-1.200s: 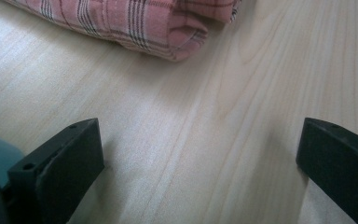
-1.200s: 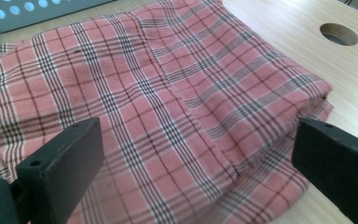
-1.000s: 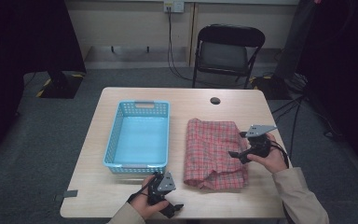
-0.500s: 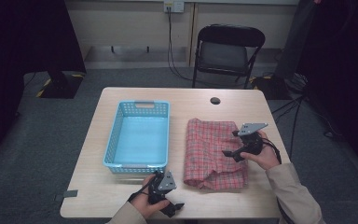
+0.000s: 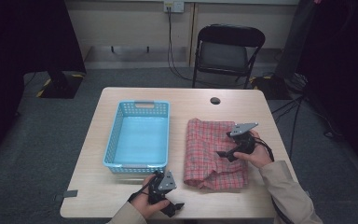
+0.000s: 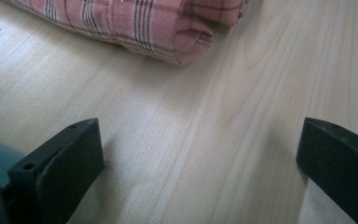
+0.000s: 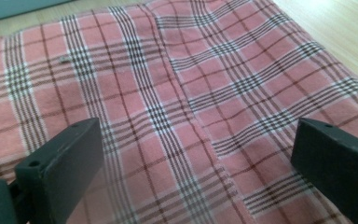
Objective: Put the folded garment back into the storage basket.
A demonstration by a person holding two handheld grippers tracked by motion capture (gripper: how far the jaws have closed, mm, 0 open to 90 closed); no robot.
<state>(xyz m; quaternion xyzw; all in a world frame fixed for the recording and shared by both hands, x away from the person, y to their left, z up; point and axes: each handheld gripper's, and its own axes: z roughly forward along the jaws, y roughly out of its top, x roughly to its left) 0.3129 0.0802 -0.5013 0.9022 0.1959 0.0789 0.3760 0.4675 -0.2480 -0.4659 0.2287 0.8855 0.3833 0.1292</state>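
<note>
Both tongs gaping above my table.
My right tongs [image 5: 225,153] hover over the folded plaid cloth [image 5: 207,149]; my left tongs [image 5: 173,209] sit beside the blue basket [image 5: 113,140], empty.

A light wooden table [image 5: 186,100] carries a blue basket [image 5: 114,142] beside a folded red plaid cloth [image 5: 203,149].

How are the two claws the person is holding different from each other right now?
The right claw hangs over the red plaid cloth, while the left claw sits over bare wood at the near edge of the table. The right claw points toward the blue basket; the left claw points toward the cloth's folded corner. Shared: both are black, both stand wide open, and neither holds anything.
</note>
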